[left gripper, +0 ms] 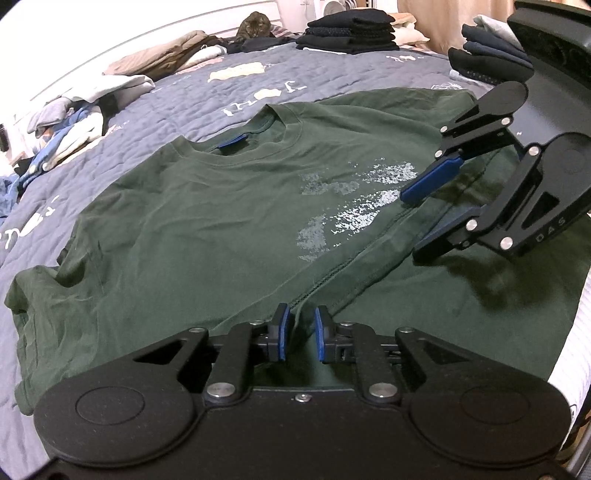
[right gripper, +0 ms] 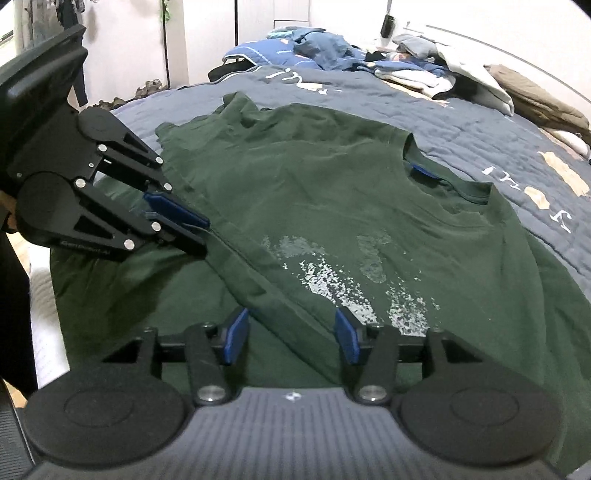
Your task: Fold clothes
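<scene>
Dark green cotton T-shirt [left gripper: 207,206] with a faded white chest print lay spread flat on the grey-blue quilted bed [left gripper: 177,107], hem folded over. Left tool [left gripper: 302,334] pinched tight on that hem ridge. Right tool [right gripper: 291,336] released, straddling the same fold without pressing it. Stacks of dark folded clothes [left gripper: 349,33] sat beyond.
</scene>
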